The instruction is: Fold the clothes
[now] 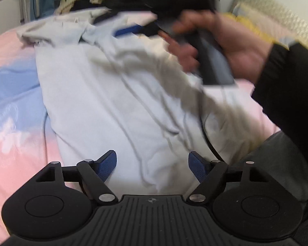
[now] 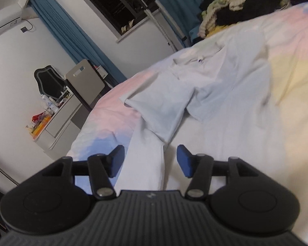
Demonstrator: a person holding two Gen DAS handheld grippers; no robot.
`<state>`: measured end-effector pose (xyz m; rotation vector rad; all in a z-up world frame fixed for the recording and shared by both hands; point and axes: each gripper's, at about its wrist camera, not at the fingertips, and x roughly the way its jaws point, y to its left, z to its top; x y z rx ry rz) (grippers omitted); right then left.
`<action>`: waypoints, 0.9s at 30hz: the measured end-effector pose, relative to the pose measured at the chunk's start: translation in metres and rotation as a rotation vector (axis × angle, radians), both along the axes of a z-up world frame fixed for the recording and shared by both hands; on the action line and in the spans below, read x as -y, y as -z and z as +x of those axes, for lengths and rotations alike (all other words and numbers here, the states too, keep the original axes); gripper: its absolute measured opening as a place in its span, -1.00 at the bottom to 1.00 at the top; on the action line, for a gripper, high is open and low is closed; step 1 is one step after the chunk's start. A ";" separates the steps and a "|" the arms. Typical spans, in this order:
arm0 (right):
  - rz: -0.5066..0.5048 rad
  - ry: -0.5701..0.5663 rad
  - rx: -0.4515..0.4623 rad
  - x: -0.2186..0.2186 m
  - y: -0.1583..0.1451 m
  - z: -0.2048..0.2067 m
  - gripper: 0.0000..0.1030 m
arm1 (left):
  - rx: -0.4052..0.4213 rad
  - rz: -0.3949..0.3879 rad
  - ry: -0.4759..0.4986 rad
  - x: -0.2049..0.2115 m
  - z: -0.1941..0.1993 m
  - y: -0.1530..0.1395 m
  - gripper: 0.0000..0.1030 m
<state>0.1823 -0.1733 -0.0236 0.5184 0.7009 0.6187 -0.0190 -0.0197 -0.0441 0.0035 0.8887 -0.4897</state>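
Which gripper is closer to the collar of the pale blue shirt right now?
Right. The right gripper hangs open over the shirt's upper part, just by the collar. The left gripper sits open at the bottom hem, far from the collar.

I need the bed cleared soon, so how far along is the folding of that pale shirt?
Barely begun. Done: the pale shirt lies spread on the bedcover, one sleeve turned in over its body. In hand: nothing; the left gripper and right gripper are both open above the cloth. Left: every main fold, plus the dark heap of clothes at the far end.
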 end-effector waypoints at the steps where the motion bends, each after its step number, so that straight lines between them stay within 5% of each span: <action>1: -0.013 0.015 -0.004 0.010 -0.004 -0.012 0.13 | -0.008 -0.030 -0.017 -0.006 0.000 -0.003 0.56; 6: -0.081 0.062 -0.098 0.062 -0.012 -0.071 0.14 | -0.088 -0.146 -0.222 -0.048 0.008 -0.004 0.59; 12: -0.200 0.080 -0.344 0.101 0.018 -0.112 0.14 | -0.193 -0.105 -0.412 -0.067 0.030 0.013 0.59; 17: -0.290 -0.016 -0.438 0.083 0.039 -0.128 0.14 | -0.330 -0.096 -0.365 -0.061 0.036 0.031 0.56; 22: -0.290 -0.058 -0.412 0.068 0.030 -0.141 0.10 | -0.436 -0.090 -0.220 -0.042 0.024 0.040 0.48; 24: -0.277 -0.056 -0.394 0.067 0.021 -0.148 -0.20 | -0.430 -0.063 -0.204 -0.038 0.016 0.037 0.13; 25: -0.271 -0.055 -0.385 0.067 0.017 -0.152 -0.50 | -0.423 -0.049 -0.205 -0.038 0.013 0.035 -0.04; 27: -0.259 -0.053 -0.368 0.066 0.009 -0.159 -0.67 | -0.413 -0.056 -0.213 -0.042 0.011 0.030 -0.69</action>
